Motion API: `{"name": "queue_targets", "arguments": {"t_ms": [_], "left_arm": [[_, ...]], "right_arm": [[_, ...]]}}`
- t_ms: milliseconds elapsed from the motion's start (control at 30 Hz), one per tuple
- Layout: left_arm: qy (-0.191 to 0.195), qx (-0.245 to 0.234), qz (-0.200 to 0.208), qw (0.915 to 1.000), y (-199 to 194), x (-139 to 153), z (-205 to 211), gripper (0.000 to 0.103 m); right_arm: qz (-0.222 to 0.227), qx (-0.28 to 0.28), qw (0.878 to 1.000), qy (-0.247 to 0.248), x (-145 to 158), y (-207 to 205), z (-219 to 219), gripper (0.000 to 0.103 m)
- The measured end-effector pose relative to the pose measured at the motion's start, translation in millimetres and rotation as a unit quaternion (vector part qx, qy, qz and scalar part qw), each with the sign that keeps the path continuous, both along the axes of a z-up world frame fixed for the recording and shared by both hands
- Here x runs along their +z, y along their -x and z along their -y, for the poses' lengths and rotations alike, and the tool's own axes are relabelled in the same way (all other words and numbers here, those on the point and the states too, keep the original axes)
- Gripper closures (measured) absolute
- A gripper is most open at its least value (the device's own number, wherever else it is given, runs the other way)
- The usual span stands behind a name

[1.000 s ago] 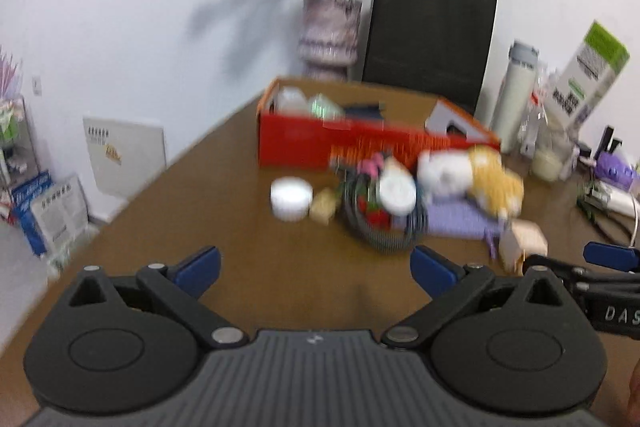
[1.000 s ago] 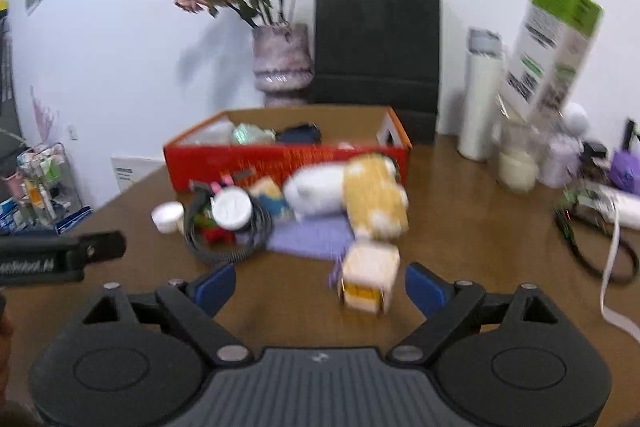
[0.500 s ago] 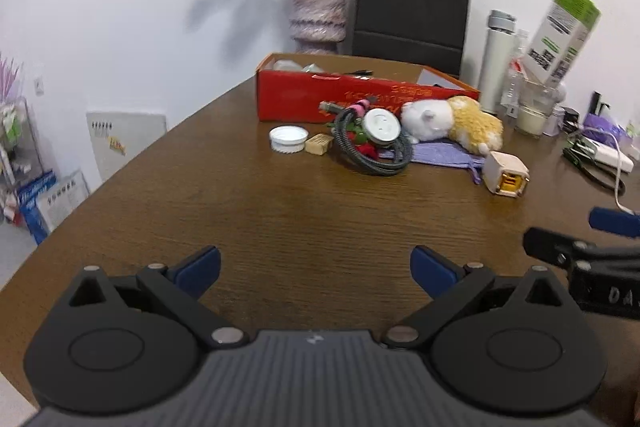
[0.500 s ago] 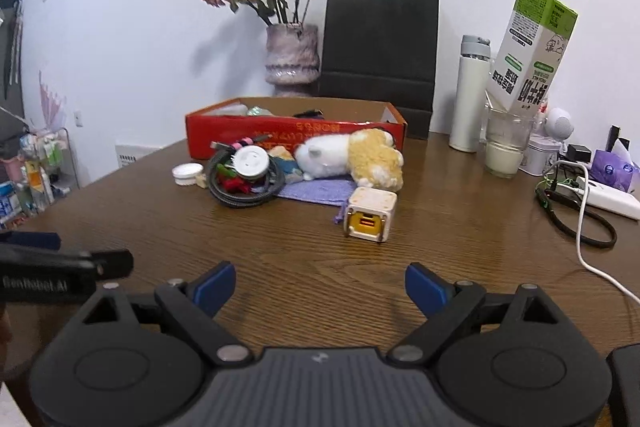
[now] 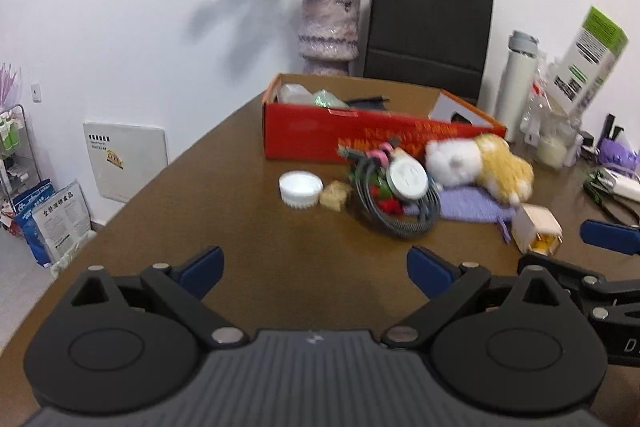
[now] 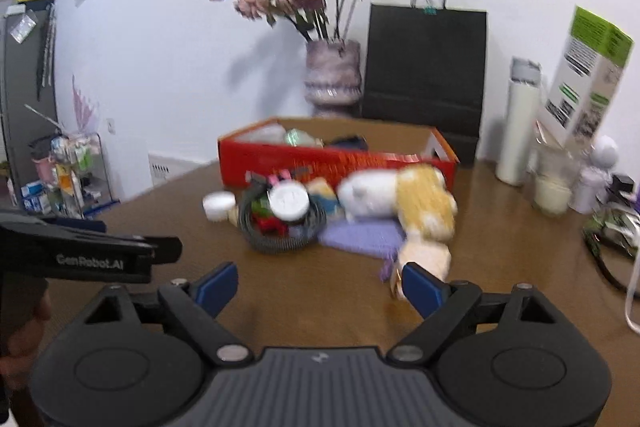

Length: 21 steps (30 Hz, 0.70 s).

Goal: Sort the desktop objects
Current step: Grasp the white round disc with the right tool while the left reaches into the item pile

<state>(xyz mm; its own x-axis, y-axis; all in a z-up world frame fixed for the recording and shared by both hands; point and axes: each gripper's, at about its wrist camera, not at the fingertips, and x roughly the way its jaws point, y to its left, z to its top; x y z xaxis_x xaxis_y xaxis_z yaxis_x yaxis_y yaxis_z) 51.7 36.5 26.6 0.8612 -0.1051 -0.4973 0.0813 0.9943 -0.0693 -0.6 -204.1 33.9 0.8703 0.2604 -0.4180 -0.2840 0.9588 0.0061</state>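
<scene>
My right gripper (image 6: 318, 285) spread wide, blue-tipped fingers (image 6: 216, 285) empty above brown wooden table (image 6: 320, 291). Cream cube-shaped box (image 6: 426, 259) just beyond right fingertip, blurred. Yellow-and-white plush toy (image 6: 404, 201) lies on purple knitted cloth (image 6: 360, 237). Coiled grey cable (image 6: 280, 237) beside white round lid (image 6: 219, 205). Red cardboard box (image 6: 320, 161) behind. My left gripper (image 6: 100, 253) at left edge.

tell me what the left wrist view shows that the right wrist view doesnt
Only the left wrist view shows the white wall panel low on the left and the bags on the floor beneath it. Only the right wrist view shows the wire rack of small items and the dark cabinet at far left. Both show the red box, the plush toy, the coiled cable, the white lid and the vase. Both grippers, left and right, are open.
</scene>
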Motion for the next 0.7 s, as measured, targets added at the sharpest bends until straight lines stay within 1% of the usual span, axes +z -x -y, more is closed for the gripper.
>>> {"name": "queue_targets", "arguments": {"t_ms": [33, 67, 133, 233, 300, 333, 367, 433, 500, 533, 600, 700], "left_arm": [[0.0, 0.002, 0.005, 1.0, -5.9, 2.5, -1.7, 0.005], [0.001, 0.003, 0.011, 0.9999, -11.0, 4.8, -3.7, 0.005], [0.005, 0.009, 0.021, 0.9997, -21.6, 9.8, -9.2, 0.006], [0.01, 0.016, 0.028, 0.9994, -36.8, 14.3, -18.6, 0.006], [0.008, 0.013, 0.023, 0.9996, -47.9, 15.5, -22.6, 0.008], [0.008, 0.01, 0.023, 0.9997, -51.5, 15.9, -24.1, 0.008], [0.01, 0.004, 0.023, 0.9997, -55.2, 16.4, -25.7, 0.008], [0.015, -0.009, 0.022, 0.9996, -63.2, 17.2, -28.2, 0.008], [0.019, -0.024, 0.015, 0.9994, -74.8, 16.7, -27.6, 0.008], [0.017, -0.033, 0.012, 0.9992, -80.9, 16.8, -25.5, 0.009], [0.003, -0.059, 0.012, 0.9982, -92.5, 17.8, -17.1, 0.009], [-0.023, -0.088, 0.019, 0.9957, -109.9, 20.5, 1.5, 0.01]], "right_arm": [[-0.004, 0.007, 1.0, -0.01, 1.3, -8.3, -0.7, 0.016], [-0.013, 0.014, 1.0, -0.023, 2.4, -19.2, -1.3, 0.02], [-0.028, 0.021, 0.999, -0.039, 4.1, -42.6, -5.3, 0.026], [-0.041, 0.025, 0.997, -0.058, 5.1, -82.1, -14.9, 0.027], [-0.05, 0.02, 0.997, -0.056, 3.2, -107.9, -24.5, 0.033], [-0.056, 0.016, 0.997, -0.053, 1.8, -118.8, -29.2, 0.039], [-0.067, 0.015, 0.996, -0.05, 0.1, -129.1, -33.9, 0.043], [-0.083, 0.014, 0.996, -0.044, -4.7, -144.5, -41.1, 0.045], [-0.093, 0.014, 0.995, -0.036, -9.4, -152.6, -46.2, 0.054], [-0.098, 0.018, 0.994, -0.036, -11.4, -154.2, -47.0, 0.065], [-0.099, 0.023, 0.994, -0.05, -11.0, -152.1, -42.7, 0.065], [-0.083, 0.012, 0.995, -0.048, -7.3, -142.6, -30.5, 0.065]]}}
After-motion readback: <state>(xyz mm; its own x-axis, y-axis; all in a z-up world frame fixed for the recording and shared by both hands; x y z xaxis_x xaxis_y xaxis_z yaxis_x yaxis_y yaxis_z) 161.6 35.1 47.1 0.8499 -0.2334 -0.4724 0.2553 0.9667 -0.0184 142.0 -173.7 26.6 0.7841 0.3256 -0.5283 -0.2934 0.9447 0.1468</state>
